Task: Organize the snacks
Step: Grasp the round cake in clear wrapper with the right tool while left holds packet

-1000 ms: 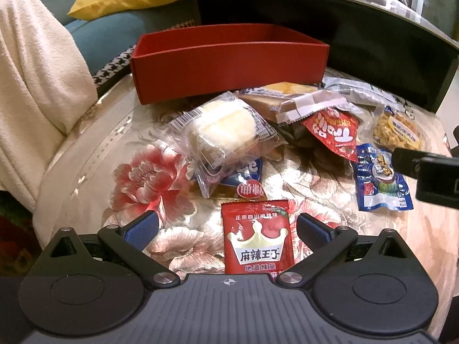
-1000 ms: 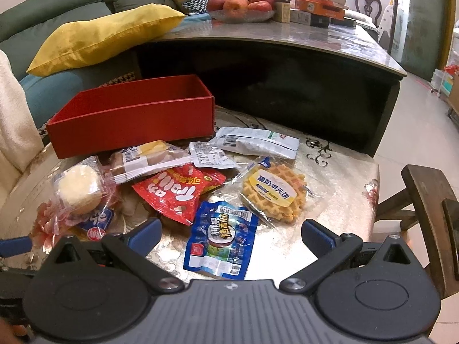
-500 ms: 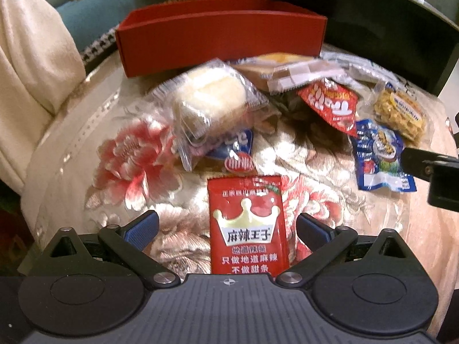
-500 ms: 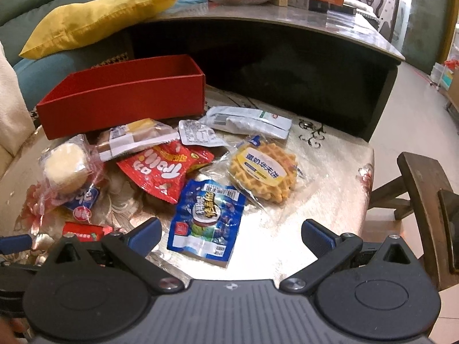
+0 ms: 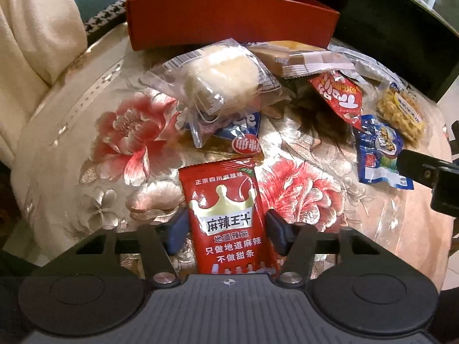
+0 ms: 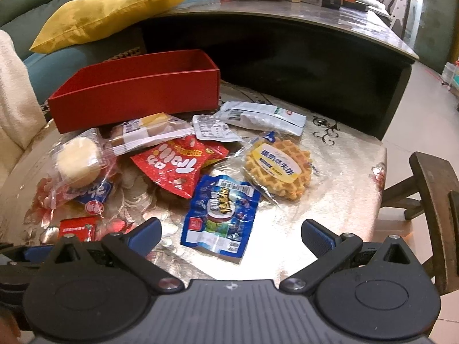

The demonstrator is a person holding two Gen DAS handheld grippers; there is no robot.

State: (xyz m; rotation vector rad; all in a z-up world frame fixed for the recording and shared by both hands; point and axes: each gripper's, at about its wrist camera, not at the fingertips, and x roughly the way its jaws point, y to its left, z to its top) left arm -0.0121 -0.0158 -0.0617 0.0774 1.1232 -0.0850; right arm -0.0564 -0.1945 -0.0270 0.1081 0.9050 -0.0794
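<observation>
Closing in on the red spicy-strip packet [image 5: 229,218]: left tool [image 5: 228,230] sits lower and nearer than a second ago, and its fingers, wide apart then, now bracket the packet's long edges. Pads look right against the foil, but I can't tell from the left wrist view if they're actually pinching yet, so calling grip unconfirmed. Packet lies flat on the bench [image 5: 71,132], nearest item to the left tool, just in front of the clear-wrapped round cake [image 5: 221,80].

Right tool [image 6: 231,236] has dipped a bit too; fingers spread wide, holding nothing, hovering over the blue packet [image 6: 221,215]. Waffle pack [image 6: 278,169] just beyond it, to the right.

Red box [image 6: 134,97] at the bench's far side shows nothing inside from here; every snack in view lies in front of it. So sorting has barely started, and the red packet is likely the first item to go in.

Next, in my judgement: finish the squeeze, lift clear of the cake wrapper, carry over the box wall. Thin slick foil held by its edges could buckle or slip.
</observation>
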